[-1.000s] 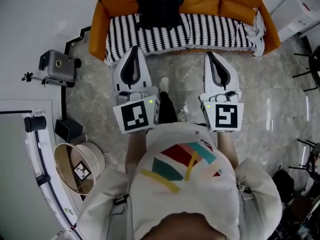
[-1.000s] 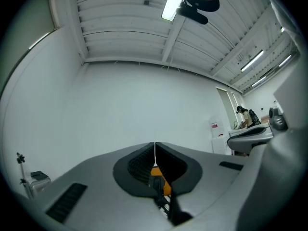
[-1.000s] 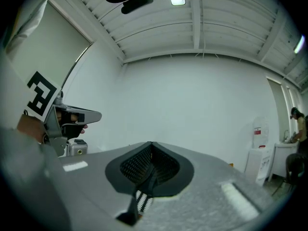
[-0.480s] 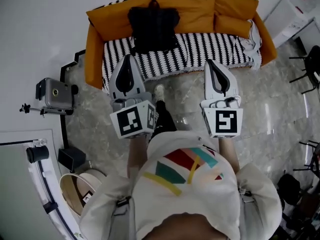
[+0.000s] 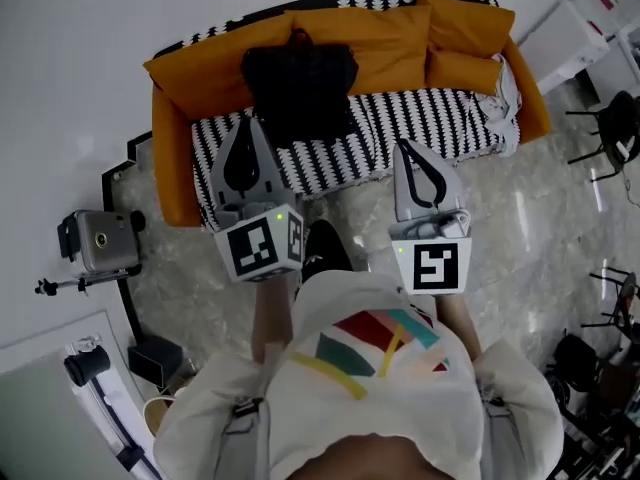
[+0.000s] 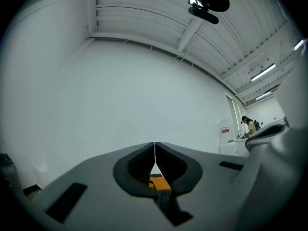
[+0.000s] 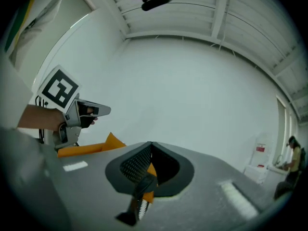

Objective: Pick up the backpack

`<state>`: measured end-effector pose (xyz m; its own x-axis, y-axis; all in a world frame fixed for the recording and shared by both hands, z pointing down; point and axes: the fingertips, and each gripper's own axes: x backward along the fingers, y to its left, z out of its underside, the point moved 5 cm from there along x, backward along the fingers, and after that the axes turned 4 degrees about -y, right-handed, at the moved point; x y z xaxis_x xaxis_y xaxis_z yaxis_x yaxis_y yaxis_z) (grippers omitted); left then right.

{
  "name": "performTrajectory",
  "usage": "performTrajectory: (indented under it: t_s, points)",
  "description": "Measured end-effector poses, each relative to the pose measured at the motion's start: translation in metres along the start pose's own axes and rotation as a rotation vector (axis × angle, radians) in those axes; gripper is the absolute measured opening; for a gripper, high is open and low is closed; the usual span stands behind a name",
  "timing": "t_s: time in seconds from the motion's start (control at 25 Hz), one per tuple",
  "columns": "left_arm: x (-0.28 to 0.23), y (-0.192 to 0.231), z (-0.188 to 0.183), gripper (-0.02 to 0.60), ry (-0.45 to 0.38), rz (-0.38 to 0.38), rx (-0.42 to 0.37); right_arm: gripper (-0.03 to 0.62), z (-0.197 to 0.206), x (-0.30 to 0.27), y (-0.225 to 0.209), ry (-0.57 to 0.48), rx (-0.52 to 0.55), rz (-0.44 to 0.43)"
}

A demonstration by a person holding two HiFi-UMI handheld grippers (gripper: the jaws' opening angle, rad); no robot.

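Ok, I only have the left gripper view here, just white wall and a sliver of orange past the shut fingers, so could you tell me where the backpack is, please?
Observer: The black backpack sits on the orange sofa, propped against the back cushions, on the sofa's left half in the head view.
Operator: Thank you. What is the other gripper doing?
Observer: The right gripper is held out beside the left gripper, its fingers shut on nothing, pointing at the sofa to the right of the backpack.
Operator: And what covers the seat?
Observer: A black-and-white striped cover, with a pale cloth bunched at its right end.
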<state>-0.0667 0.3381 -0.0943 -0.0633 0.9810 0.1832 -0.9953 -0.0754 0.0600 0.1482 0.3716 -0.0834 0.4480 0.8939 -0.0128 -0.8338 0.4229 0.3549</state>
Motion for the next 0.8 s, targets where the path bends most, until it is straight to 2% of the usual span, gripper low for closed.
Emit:
performTrajectory:
  t_s: [0.08,0.24,0.48,0.8]
  points:
    - [-0.028,0.011,0.007,0.017,0.013,0.015,0.002,0.005,0.001,-0.03,0.001,0.025,0.004,0.01]
    - [-0.079,0.026,0.012,0.017,0.03,0.058,-0.003,0.005,0.0,-0.089,-0.009,0.047,-0.062,0.028]
    - [-0.142,0.062,0.008,0.015,0.037,0.103,-0.033,0.005,-0.006,-0.173,-0.012,0.035,-0.116,0.055]
    - [-0.187,0.1,0.031,0.017,0.063,0.058,0.032,0.005,0.005,-0.22,-0.016,0.112,-0.098,0.05]
